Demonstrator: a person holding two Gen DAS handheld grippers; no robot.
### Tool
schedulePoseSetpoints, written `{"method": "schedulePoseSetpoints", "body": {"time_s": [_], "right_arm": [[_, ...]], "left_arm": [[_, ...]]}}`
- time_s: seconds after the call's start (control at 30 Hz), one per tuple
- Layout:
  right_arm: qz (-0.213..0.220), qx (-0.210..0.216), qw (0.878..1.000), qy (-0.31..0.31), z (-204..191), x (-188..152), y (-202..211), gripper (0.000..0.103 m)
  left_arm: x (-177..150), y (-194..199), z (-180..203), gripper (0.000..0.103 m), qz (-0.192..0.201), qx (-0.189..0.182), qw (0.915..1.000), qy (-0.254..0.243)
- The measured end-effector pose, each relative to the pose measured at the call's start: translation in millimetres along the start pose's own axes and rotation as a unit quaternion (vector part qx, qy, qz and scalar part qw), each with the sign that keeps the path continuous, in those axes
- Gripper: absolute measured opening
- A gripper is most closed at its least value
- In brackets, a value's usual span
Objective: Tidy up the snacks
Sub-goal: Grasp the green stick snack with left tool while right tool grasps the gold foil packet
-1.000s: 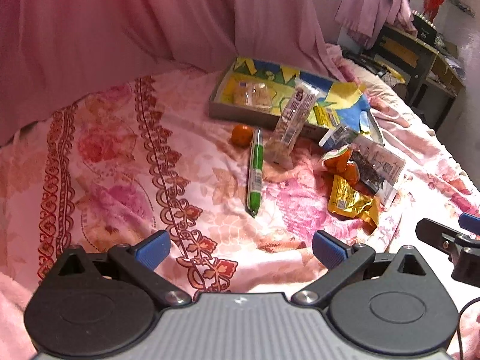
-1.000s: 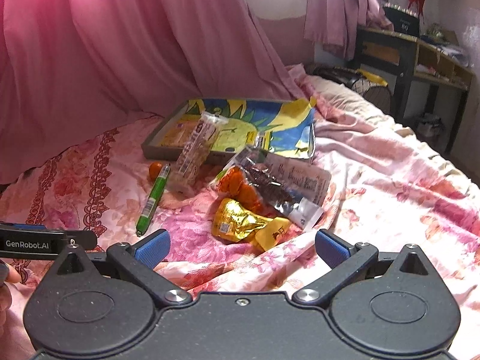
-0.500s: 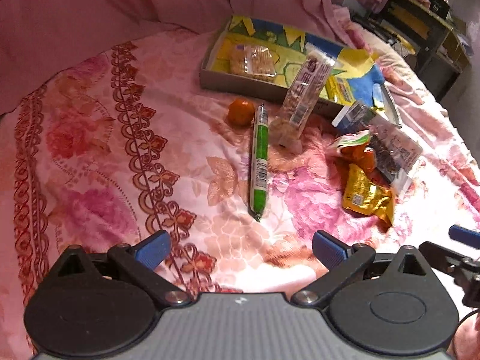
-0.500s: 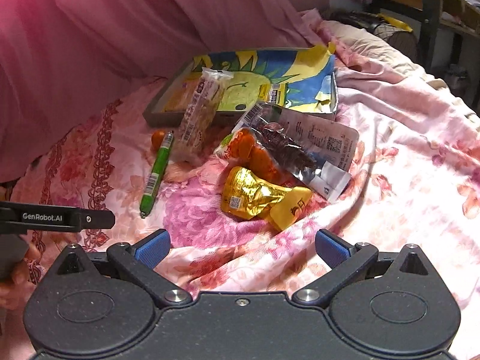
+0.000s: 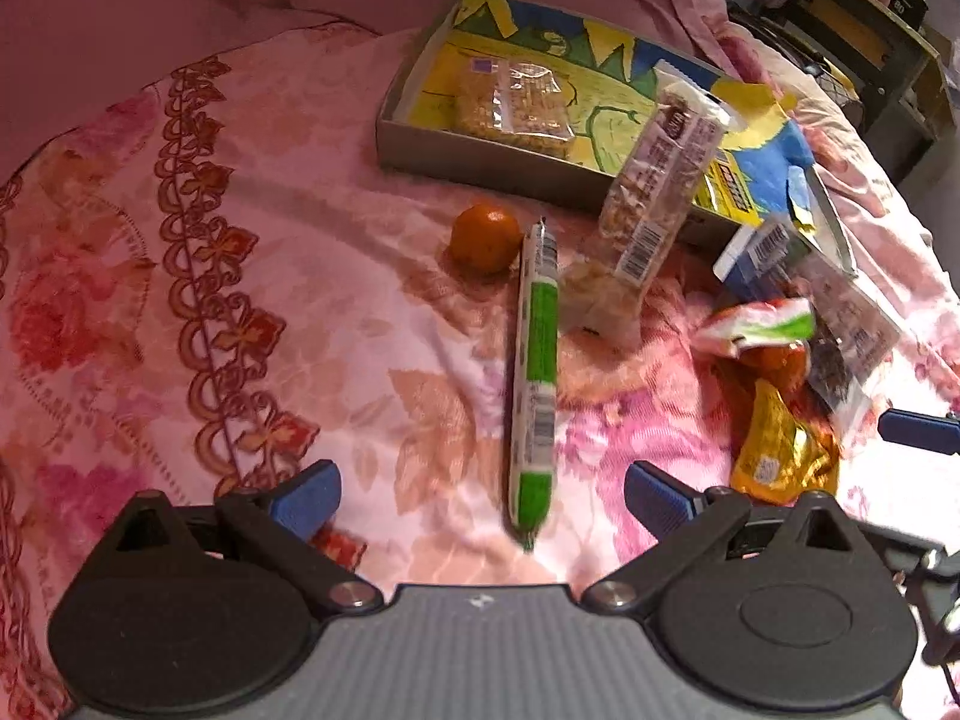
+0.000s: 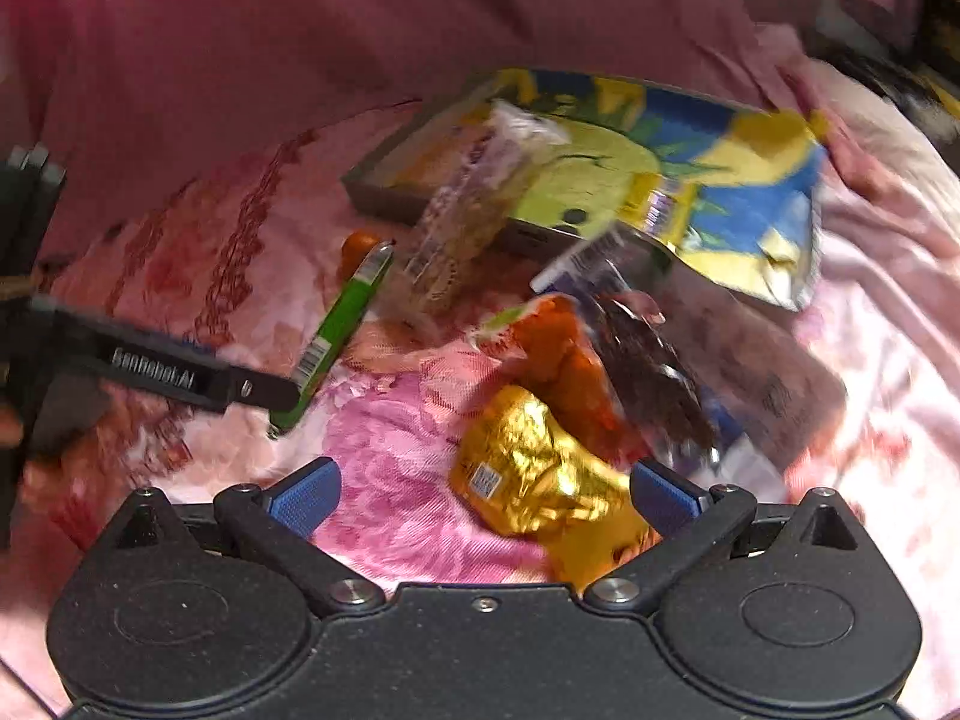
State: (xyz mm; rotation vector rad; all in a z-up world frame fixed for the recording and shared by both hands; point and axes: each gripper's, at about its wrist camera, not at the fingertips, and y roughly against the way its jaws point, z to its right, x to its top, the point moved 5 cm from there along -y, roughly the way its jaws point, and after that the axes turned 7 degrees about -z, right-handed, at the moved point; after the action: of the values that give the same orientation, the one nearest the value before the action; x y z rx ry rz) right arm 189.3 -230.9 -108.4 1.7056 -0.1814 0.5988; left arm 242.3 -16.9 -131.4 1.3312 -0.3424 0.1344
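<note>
Both grippers have dropped closer to the bedspread [image 5: 252, 276] since the earlier frames. We hold the left gripper [image 5: 477, 492] spread wide around the green stick's [image 5: 536, 360] near end; the right gripper [image 6: 480, 495], also wide apart, empty, straddles the gold packet [image 6: 528, 468]. Box [image 5: 480, 150] sits toward the bedspread's far edge.

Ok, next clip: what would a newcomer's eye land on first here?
Probably the bright yellow-and-blue tray at the far side of the pink floral bedspread, with one snack pack lying in it. Next, the long green stick lying just ahead of the open left gripper, an orange by its far end. The gold wrapper sits between the open right gripper's fingers.
</note>
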Motion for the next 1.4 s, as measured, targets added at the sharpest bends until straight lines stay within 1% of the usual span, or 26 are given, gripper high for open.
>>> {"method": "schedulePoseSetpoints", "body": {"time_s": [0.03, 0.1, 0.13, 0.2, 0.3, 0.37, 0.5, 0.57, 0.6, 0.67, 0.8, 0.83, 0.87, 0.9, 0.93, 1.0, 1.03, 1.07, 1.23, 1.4], "right_arm": [[-0.001, -0.002, 1.000, 0.020, -1.2, 1.7, -4.3, 0.101], [-0.007, -0.004, 0.999, 0.051, -4.0, 3.0, -12.6, 0.095], [-0.012, -0.005, 0.998, 0.063, -3.8, 3.4, -16.7, 0.094], [-0.023, -0.012, 0.996, 0.081, -1.9, 2.6, -24.9, 0.086], [-0.037, -0.022, 0.994, 0.098, 3.1, 1.0, -34.8, 0.078], [-0.045, -0.022, 0.994, 0.098, 7.8, 0.5, -37.9, 0.077], [-0.064, -0.019, 0.992, 0.107, 12.0, -2.3, -41.8, 0.077], [-0.070, -0.024, 0.991, 0.116, 11.8, -4.4, -43.9, 0.077], [-0.072, -0.029, 0.990, 0.122, 12.2, -5.4, -45.2, 0.077], [-0.076, -0.036, 0.988, 0.129, 13.4, -6.7, -48.2, 0.077], [-0.080, -0.048, 0.988, 0.127, 18.3, -7.3, -54.5, 0.076], [-0.081, -0.047, 0.988, 0.123, 18.8, -7.4, -55.9, 0.075], [-0.081, -0.044, 0.989, 0.119, 19.1, -7.2, -56.3, 0.072], [-0.081, -0.043, 0.989, 0.114, 18.7, -6.1, -56.6, 0.065], [-0.080, -0.040, 0.990, 0.108, 17.6, -5.5, -56.3, 0.061], [-0.078, -0.037, 0.991, 0.106, 13.1, -4.6, -55.0, 0.057], [-0.073, -0.040, 0.990, 0.112, 10.0, -4.2, -54.4, 0.056], [-0.072, -0.044, 0.990, 0.117, 7.2, -4.0, -54.6, 0.055], [-0.062, -0.058, 0.988, 0.127, -1.8, -4.4, -52.2, 0.051], [-0.025, -0.042, 0.991, 0.123, -13.6, 2.1, -39.8, 0.050]], "left_arm": [[2.8, -2.2, 0.6, 0.103, 0.004, 0.003, 1.0000, -0.005], [7.1, -5.1, 3.0, 0.102, 0.012, 0.011, 0.9997, -0.019], [9.2, -6.5, 4.9, 0.102, 0.015, 0.015, 0.9994, -0.029], [12.3, -9.6, 8.8, 0.102, 0.016, 0.020, 0.9987, -0.045], [12.4, -13.0, 14.6, 0.096, 0.013, 0.019, 0.9980, -0.060], [11.4, -14.6, 17.2, 0.090, 0.010, 0.014, 0.9975, -0.069], [10.2, -15.5, 19.7, 0.081, 0.010, 0.009, 0.9971, -0.075], [10.7, -15.3, 18.3, 0.074, 0.012, 0.006, 0.9973, -0.072], [11.0, -15.2, 17.3, 0.073, 0.013, 0.004, 0.9975, -0.069], [11.7, -14.8, 14.9, 0.065, 0.014, 0.001, 0.9978, -0.064], [12.9, -14.3, 11.2, 0.055, 0.019, -0.002, 0.9980, -0.060], [13.0, -14.2, 11.0, 0.049, 0.020, -0.003, 0.9980, -0.060], [12.9, -14.1, 11.2, 0.045, 0.020, -0.005, 0.9979, -0.061], [12.6, -13.9, 11.7, 0.042, 0.020, -0.009, 0.9979, -0.062], [12.1, -13.4, 12.9, 0.035, 0.019, -0.015, 0.9976, -0.064], [10.8, -12.6, 16.7, 0.029, 0.019, -0.019, 0.9970, -0.072], [9.9, -12.1, 18.8, 0.023, 0.019, -0.022, 0.9967, -0.076], [8.9, -11.4, 20.6, 0.020, 0.018, -0.026, 0.9963, -0.079], [6.1, -9.6, 22.7, 0.020, 0.013, -0.045, 0.9962, -0.074], [5.1, -7.5, 22.2, 0.020, 0.002, -0.079, 0.9954, -0.054]]}}
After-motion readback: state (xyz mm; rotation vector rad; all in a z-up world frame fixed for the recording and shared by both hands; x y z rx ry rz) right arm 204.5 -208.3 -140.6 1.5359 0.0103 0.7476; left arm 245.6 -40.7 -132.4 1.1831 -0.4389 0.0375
